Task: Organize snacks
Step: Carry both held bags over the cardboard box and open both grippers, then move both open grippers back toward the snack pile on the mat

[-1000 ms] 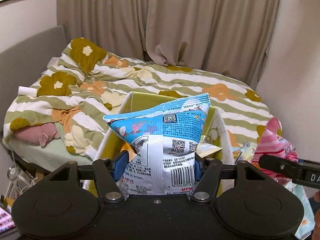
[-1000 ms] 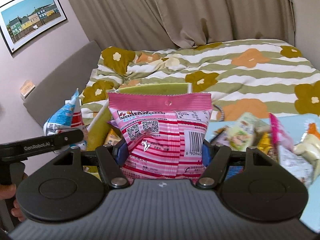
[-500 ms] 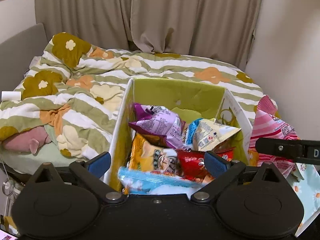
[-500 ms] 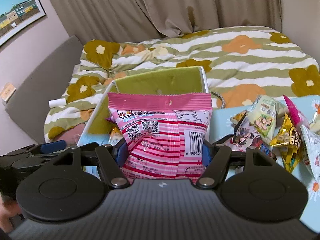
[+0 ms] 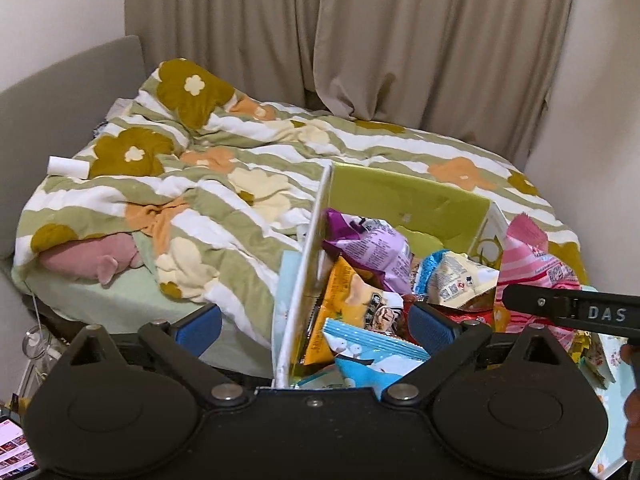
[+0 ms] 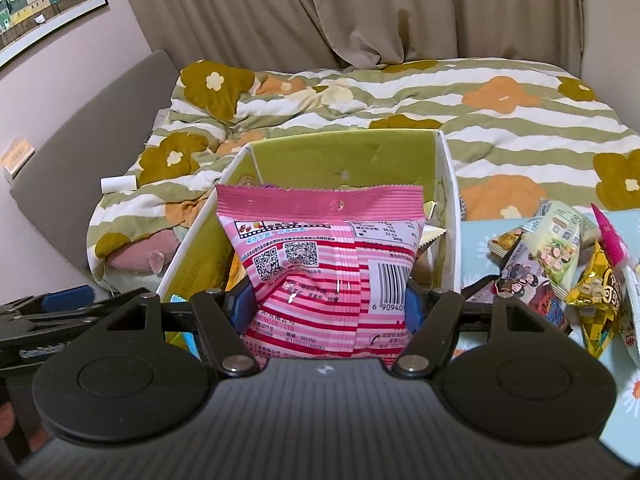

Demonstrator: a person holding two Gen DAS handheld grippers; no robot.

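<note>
Over box [image 6: 446, 184], R tongs [image 6: 326, 304] grip pink bag [image 6: 320, 264]

Your pink-and-white striped packet [image 6: 320, 264] shows against the box's [image 6: 447, 216] lime-green inside (its outer walls are white); behind, your quilt [image 6: 500, 120] runs green and white stripes with mustard and orange flowers

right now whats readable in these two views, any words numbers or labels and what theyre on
"DAS" on the black bar of the right claw, cut off at the picture edge.
"6 90940" under the barcode of the pink striped snack bag, the rest hidden by the claw.
"201702" low on the same bag, faint.
"GenRobot" on the left claw's bar, blurred, uncertain.
Chinese print and QR codes on the pink bag: too small to read.
Print on the bags in the box: too small.
</note>
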